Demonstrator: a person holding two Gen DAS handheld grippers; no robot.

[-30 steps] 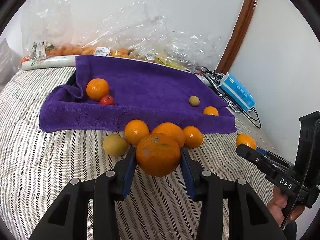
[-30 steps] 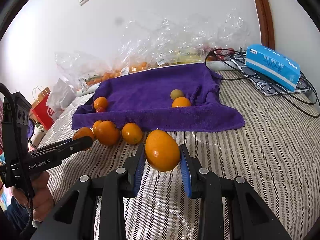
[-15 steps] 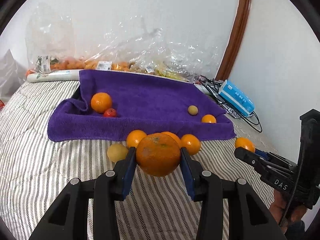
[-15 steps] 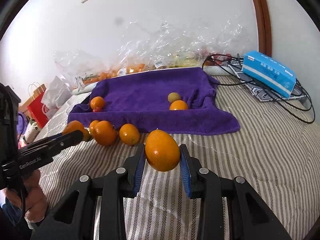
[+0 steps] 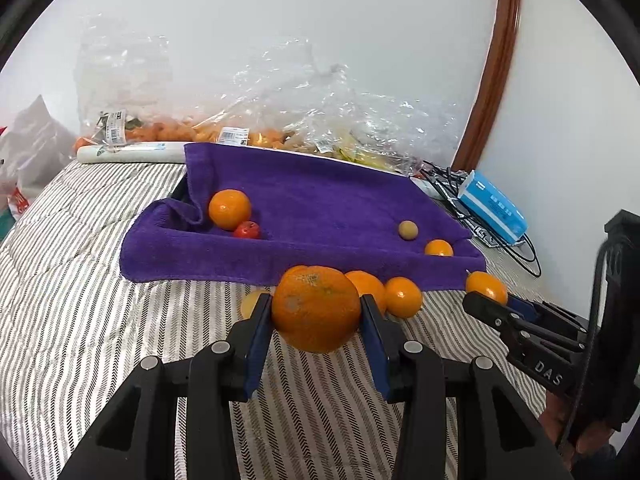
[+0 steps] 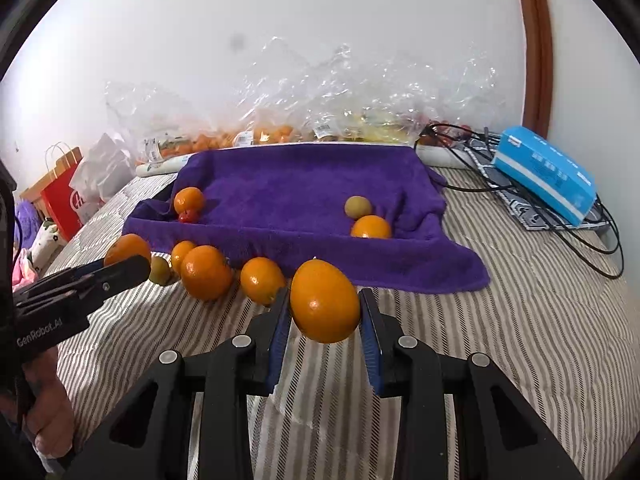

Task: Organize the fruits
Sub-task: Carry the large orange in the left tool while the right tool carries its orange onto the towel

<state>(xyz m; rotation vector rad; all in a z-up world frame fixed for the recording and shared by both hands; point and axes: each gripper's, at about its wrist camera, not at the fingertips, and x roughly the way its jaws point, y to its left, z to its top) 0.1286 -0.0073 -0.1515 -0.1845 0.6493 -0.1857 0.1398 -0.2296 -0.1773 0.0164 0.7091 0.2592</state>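
Jaws pinching fruit: left gripper [image 5: 316, 312] a dimpled round orange [image 5: 316, 308], right gripper [image 6: 325, 308] a smooth egg-shaped one [image 6: 325, 302] (glossy), plush purple towel [image 5: 320, 208].

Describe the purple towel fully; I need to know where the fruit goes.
The purple towel is a plush terry cloth spread on the striped bedding, its back edge raised and its sides folded up like a shallow tray. The front hem drapes over the bedding. On it lie four fruits: an orange touching a small red fruit at left, a greenish-brown fruit and another orange at right. Neither tool touches it.
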